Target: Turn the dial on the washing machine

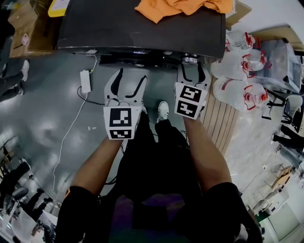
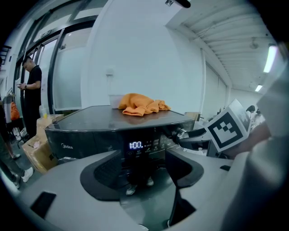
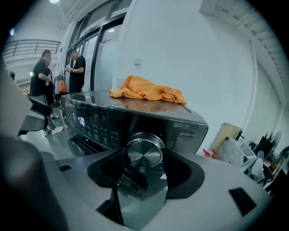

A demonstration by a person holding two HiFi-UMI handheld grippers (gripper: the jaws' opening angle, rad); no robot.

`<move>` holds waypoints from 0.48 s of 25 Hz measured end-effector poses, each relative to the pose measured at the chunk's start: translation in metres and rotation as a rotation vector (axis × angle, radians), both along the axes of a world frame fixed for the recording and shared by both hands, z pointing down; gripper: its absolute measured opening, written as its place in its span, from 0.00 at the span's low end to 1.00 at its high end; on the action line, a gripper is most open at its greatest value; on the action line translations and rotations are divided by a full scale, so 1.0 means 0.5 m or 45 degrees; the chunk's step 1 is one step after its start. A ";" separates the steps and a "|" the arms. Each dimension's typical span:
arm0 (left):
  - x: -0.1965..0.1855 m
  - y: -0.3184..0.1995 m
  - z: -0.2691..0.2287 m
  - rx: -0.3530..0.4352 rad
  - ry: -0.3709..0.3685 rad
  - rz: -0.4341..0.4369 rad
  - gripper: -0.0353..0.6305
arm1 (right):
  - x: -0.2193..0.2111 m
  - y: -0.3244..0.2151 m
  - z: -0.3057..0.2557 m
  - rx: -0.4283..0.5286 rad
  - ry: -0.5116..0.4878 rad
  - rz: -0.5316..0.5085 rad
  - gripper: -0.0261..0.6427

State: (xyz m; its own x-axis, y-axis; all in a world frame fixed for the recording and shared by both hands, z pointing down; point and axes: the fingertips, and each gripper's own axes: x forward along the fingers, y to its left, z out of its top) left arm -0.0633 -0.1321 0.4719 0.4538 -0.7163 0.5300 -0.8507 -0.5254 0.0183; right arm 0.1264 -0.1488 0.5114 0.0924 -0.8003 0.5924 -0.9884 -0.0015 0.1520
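One washing machine (image 1: 142, 28), dark, across the top of the head view. Left gripper (image 1: 132, 76): left of centre, jaws wide apart, nothing between them, facing the lit display (image 2: 136, 145). Orange cloth (image 1: 183, 7): on the lid, top centre. Dial (image 3: 144, 151): silver, right end of the front panel. Right gripper (image 1: 192, 66): right of centre, jaws closed round the dial, pads against its rim.

an orange cloth (image 1: 183, 7) lies crumpled at the far side. on the glossy grey floor (image 1: 38, 118) to the left, a white power adapter (image 1: 86, 81) trails a thin cable (image 1: 66, 137) nearward. cardboard boxes (image 1: 28, 28) stand far left. red-capped clear plastic jugs (image 1: 242, 61) cluster at the right, beside a slatted wooden board (image 1: 221, 123). a person in black (image 2: 30, 90) stands by glass panels (image 2: 67, 76) at the left.
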 end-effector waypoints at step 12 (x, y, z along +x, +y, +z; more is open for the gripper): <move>-0.004 -0.005 0.002 0.001 -0.001 0.005 0.51 | 0.017 -0.001 0.007 0.054 -0.508 0.132 0.45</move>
